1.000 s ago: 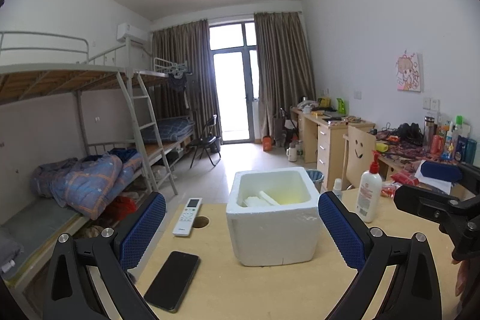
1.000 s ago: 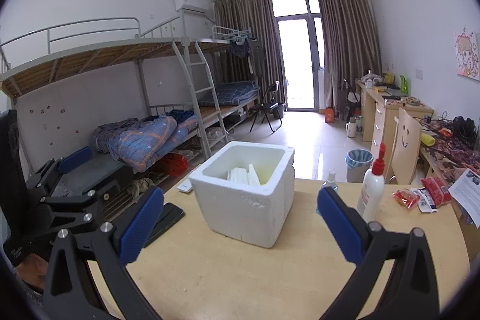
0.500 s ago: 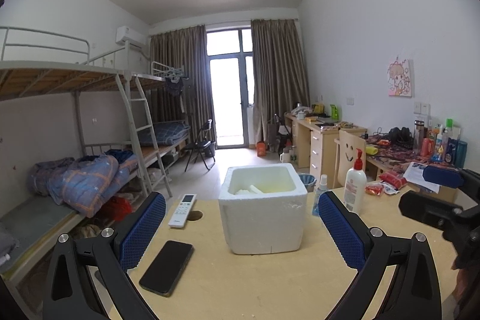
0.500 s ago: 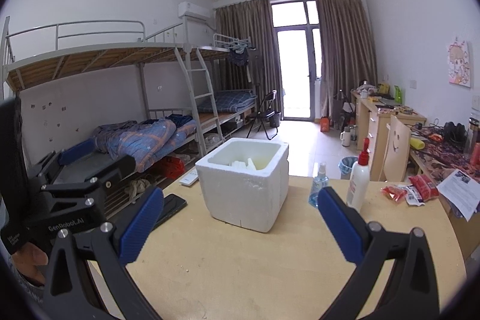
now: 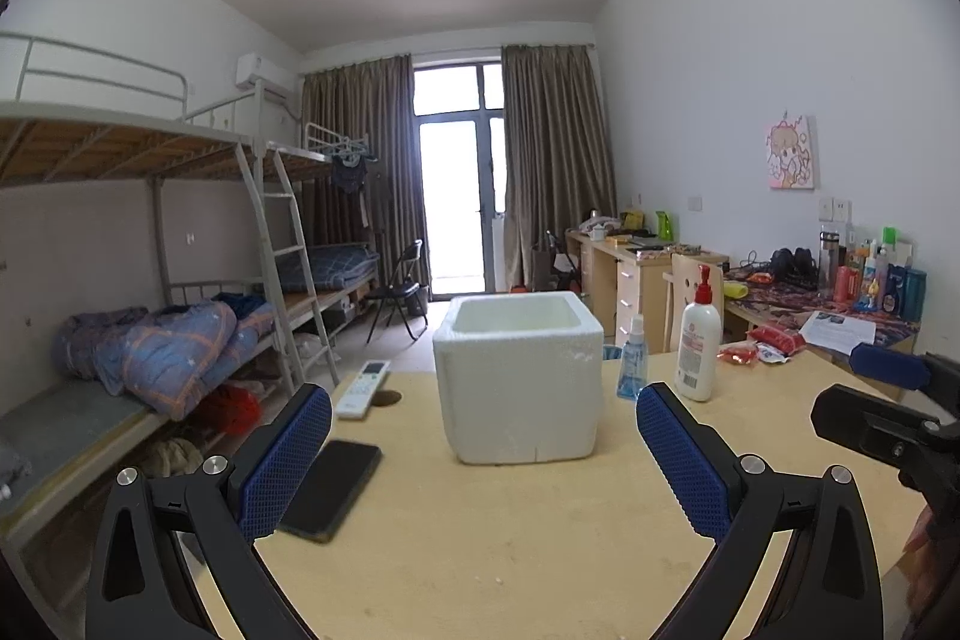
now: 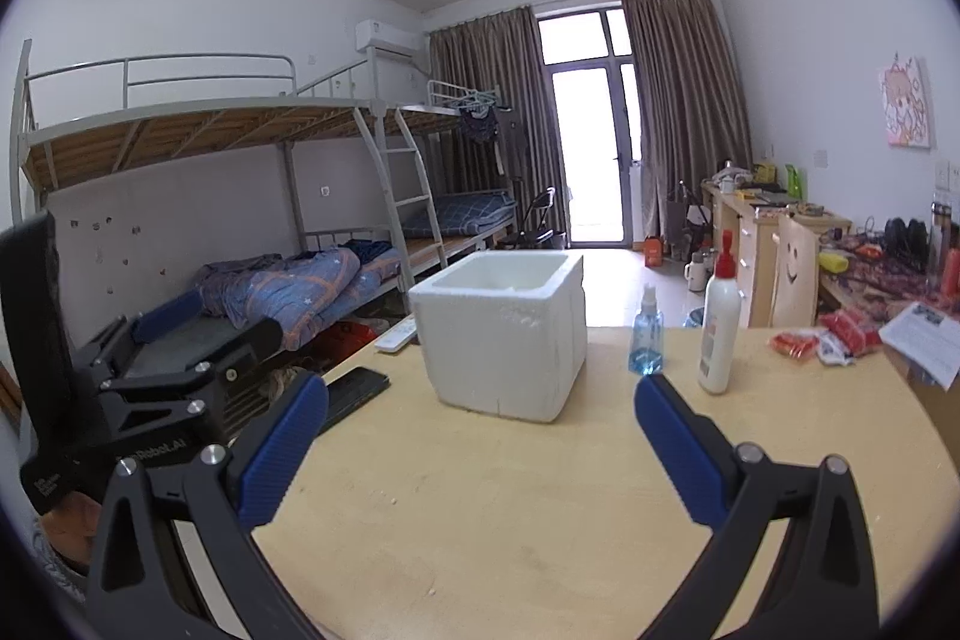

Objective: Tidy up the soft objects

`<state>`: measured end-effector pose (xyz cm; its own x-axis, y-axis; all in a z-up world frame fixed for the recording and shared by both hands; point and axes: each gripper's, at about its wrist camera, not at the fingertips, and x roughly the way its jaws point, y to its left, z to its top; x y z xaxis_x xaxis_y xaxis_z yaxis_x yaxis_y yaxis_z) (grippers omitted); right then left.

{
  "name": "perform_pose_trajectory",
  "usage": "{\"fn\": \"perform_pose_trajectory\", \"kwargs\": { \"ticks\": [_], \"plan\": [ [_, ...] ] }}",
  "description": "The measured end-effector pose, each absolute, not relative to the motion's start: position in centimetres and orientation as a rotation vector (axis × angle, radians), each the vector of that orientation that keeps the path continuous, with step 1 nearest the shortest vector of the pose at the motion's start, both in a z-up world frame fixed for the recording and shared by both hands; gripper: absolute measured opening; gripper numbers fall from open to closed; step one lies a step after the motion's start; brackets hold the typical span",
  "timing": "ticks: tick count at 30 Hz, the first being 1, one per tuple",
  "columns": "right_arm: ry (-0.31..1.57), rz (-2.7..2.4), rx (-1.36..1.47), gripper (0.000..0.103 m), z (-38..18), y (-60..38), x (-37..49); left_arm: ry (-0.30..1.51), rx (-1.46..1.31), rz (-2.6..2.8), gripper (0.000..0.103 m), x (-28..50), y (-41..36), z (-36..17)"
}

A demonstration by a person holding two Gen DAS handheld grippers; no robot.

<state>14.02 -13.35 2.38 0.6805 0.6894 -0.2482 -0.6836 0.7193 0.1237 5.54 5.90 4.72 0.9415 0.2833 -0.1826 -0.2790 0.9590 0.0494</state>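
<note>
Both tongs spread wide, nothing gripped: left tongs and right tongs hover over the tabletop, each aimed at the white foam box standing upright mid-table. Box interior not visible from either view. Phone and remote lie left of the box; blue spray bottle and lotion pump bottle stand right of it.

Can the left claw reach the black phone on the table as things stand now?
Probably yes. The left claw is open and empty, and the black phone lies flat by its left finger, with nothing between them.
</note>
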Motion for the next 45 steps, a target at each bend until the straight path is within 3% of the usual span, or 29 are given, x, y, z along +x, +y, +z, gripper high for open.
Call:
{"fn": "perform_pose_trajectory", "kwargs": {
  "ticks": [17, 45],
  "plan": [
    [0.295, 0.731, 0.072, 0.103, -2.4, -15.8, 11.2, 0.217, -0.004, 0.288, 0.102, 2.6, 4.9, 0.0],
    [0.234, 0.610, 0.032, 0.103, -2.1, -15.8, 9.7, 0.194, 0.023, 0.298, 0.102, 1.4, 4.4, 0.7]
  ]
}}
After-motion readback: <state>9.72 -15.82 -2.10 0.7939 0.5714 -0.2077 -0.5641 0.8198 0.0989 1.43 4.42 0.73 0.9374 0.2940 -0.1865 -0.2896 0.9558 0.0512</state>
